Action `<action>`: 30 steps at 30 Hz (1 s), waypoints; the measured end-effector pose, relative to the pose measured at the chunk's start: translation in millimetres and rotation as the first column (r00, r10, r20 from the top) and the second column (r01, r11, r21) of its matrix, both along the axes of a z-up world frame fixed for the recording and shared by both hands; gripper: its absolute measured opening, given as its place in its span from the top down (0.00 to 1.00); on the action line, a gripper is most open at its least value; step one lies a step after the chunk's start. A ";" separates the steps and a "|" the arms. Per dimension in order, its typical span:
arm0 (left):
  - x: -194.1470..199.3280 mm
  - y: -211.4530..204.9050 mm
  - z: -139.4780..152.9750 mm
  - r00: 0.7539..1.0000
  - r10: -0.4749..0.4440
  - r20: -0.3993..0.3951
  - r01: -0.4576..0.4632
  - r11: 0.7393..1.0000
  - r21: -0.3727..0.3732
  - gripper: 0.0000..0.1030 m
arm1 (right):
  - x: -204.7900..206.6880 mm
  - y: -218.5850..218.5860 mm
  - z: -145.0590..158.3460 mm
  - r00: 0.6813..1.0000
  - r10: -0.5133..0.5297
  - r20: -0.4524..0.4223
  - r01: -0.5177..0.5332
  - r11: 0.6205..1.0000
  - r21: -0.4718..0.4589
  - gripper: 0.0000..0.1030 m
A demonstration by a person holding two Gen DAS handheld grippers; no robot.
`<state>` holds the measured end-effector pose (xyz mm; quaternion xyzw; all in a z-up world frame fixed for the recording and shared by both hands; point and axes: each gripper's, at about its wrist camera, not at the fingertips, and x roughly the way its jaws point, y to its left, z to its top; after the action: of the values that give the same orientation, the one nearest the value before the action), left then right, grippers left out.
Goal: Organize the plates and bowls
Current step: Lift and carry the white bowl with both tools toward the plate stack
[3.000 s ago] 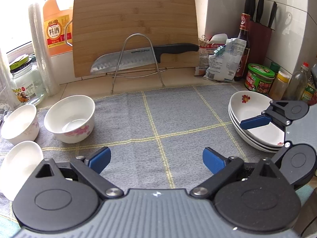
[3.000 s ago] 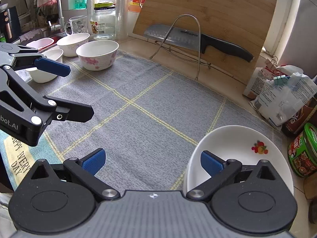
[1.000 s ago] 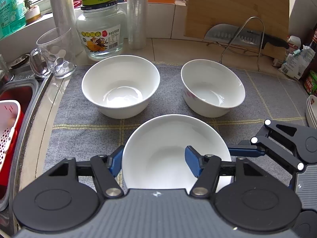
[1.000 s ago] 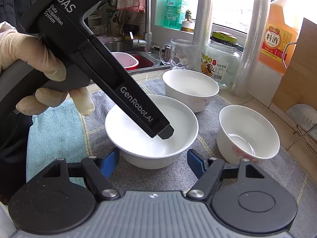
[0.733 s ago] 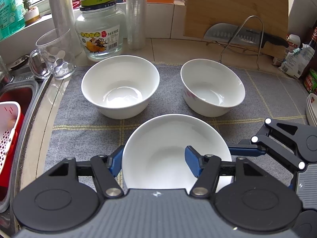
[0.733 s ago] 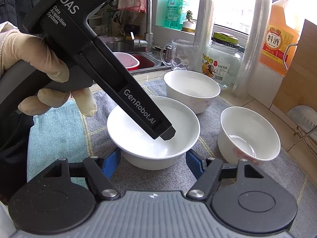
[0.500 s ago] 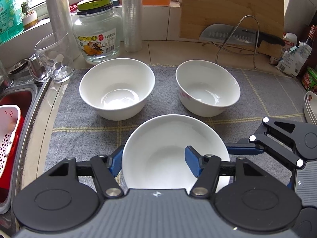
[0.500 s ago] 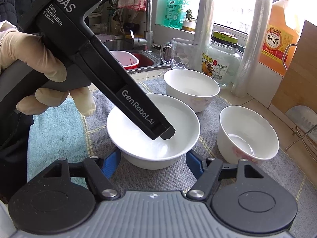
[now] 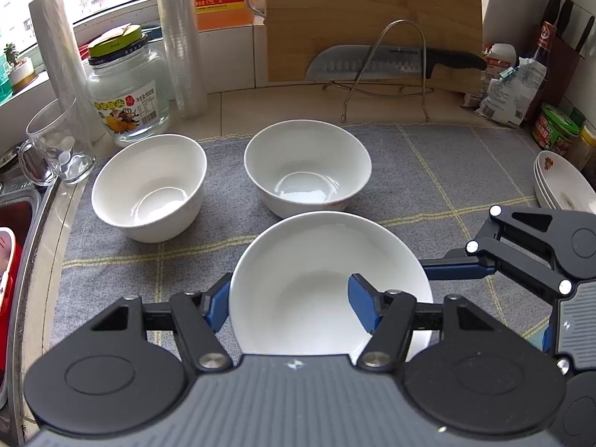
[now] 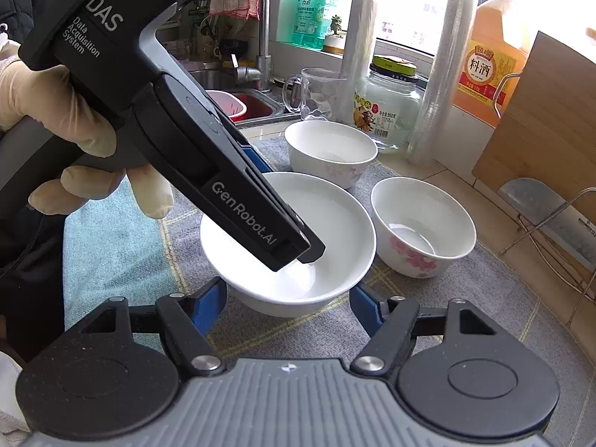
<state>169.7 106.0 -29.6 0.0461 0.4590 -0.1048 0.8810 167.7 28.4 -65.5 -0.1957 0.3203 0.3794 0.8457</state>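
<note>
Three white bowls stand on a grey mat (image 9: 428,171). My left gripper (image 9: 288,303) straddles the left wall of the nearest bowl (image 9: 316,275), one finger outside, one finger inside the bowl, and appears shut on that wall. A second bowl (image 9: 307,171) is right behind it, a third (image 9: 149,186) to the left. My right gripper (image 10: 288,303) is open with the same near bowl (image 10: 335,219) between its pads, not touching. It shows in the left wrist view (image 9: 458,264) by the bowl's right rim. Stacked plates (image 9: 558,182) sit at the right.
A glass jar (image 9: 126,93), a glass mug (image 9: 56,145) and plastic rolls stand behind the bowls. A cutting board (image 9: 372,15) with a knife on a wire rack leans at the back. The sink (image 10: 253,108) lies left. Jars and packets stand at the right.
In the last second the left gripper with the near bowl has shifted right and slightly up, toward the right-hand bowl. The right gripper has stayed around the bowl.
</note>
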 end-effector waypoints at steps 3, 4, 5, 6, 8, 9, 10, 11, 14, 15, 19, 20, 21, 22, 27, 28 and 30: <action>-2.8 -15.1 0.9 1.000 -0.023 0.005 0.023 1.000 -0.001 0.38 | -5.2 -13.4 3.1 1.000 -0.021 0.000 0.021 1.000 -0.003 0.25; -3.7 -20.2 1.1 0.999 -0.033 0.006 0.033 0.999 -0.005 0.38 | -6.6 -17.7 3.7 1.000 -0.030 -0.001 0.030 1.000 -0.005 0.25; -4.7 -25.4 1.2 0.999 -0.041 0.007 0.041 0.999 -0.008 0.38 | -8.6 -21.8 4.0 0.999 -0.037 -0.001 0.037 0.999 -0.008 0.25; -5.6 -30.2 1.0 0.999 -0.050 0.008 0.050 0.999 -0.008 0.38 | -10.6 -26.1 4.1 0.999 -0.044 0.000 0.044 0.999 -0.010 0.25; -6.5 -41.5 1.3 0.998 -0.068 0.012 0.068 0.998 -0.008 0.38 | -14.9 -36.3 4.7 0.998 -0.062 0.002 0.062 0.998 -0.016 0.25; -6.8 -48.2 1.7 0.997 -0.079 0.012 0.079 0.997 -0.008 0.38 | -16.8 -40.7 5.0 0.998 -0.069 0.002 0.069 0.997 -0.018 0.25; -6.9 -53.1 1.9 0.996 -0.087 0.012 0.087 0.996 -0.008 0.38 | -18.9 -47.3 4.9 0.997 -0.080 -0.001 0.080 0.997 -0.021 0.25; -6.9 -58.4 1.9 0.996 -0.093 0.012 0.094 0.996 -0.009 0.38 | -20.4 -51.8 5.2 0.996 -0.088 -0.003 0.088 0.996 -0.023 0.25; -7.8 -72.6 1.1 0.993 -0.117 0.010 0.117 0.993 -0.017 0.38 | -25.8 -65.3 6.1 0.994 -0.110 -0.005 0.110 0.993 -0.031 0.25; -7.6 -75.6 0.9 0.993 -0.122 0.008 0.122 0.992 -0.018 0.38 | -27.9 -69.3 6.1 0.993 -0.117 -0.006 0.117 0.992 -0.036 0.25; -9.1 -90.8 0.5 0.989 -0.150 0.008 0.150 0.988 -0.024 0.38 | -34.0 -83.2 6.5 0.989 -0.148 -0.014 0.147 0.988 -0.043 0.25; -9.2 -93.9 0.1 0.988 -0.154 0.007 0.154 0.988 -0.026 0.38 | -35.0 -86.1 6.4 0.988 -0.154 -0.017 0.153 0.987 -0.043 0.25; -9.3 -96.0 -0.2 0.988 -0.157 0.007 0.157 0.987 -0.027 0.38 | -35.9 -89.0 6.2 0.987 -0.160 -0.020 0.159 0.986 -0.044 0.25; -9.5 -98.7 -0.5 0.987 -0.161 0.007 0.161 0.987 -0.027 0.38 | -37.3 -92.2 6.2 0.986 -0.166 -0.025 0.165 0.985 -0.045 0.25; -10.7 -106.9 -4.2 0.986 -0.169 -0.003 0.169 0.985 -0.032 0.37 | -40.5 -102.2 5.3 0.983 -0.179 -0.037 0.176 0.983 -0.054 0.25; -11.1 -108.7 -5.6 0.986 -0.169 -0.007 0.169 0.985 -0.033 0.37 | -41.3 -103.6 4.8 0.983 -0.179 -0.038 0.177 0.983 -0.055 0.25; -11.8 -110.9 -7.7 0.985 -0.170 -0.013 0.170 0.985 -0.031 0.37 | -41.6 -105.7 4.5 0.983 -0.181 -0.045 0.178 0.982 -0.058 0.25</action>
<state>158.0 -4.9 -37.3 0.0712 0.4588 -0.1868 0.8658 126.1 -77.3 -61.0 -0.1790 0.3675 0.2977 0.8627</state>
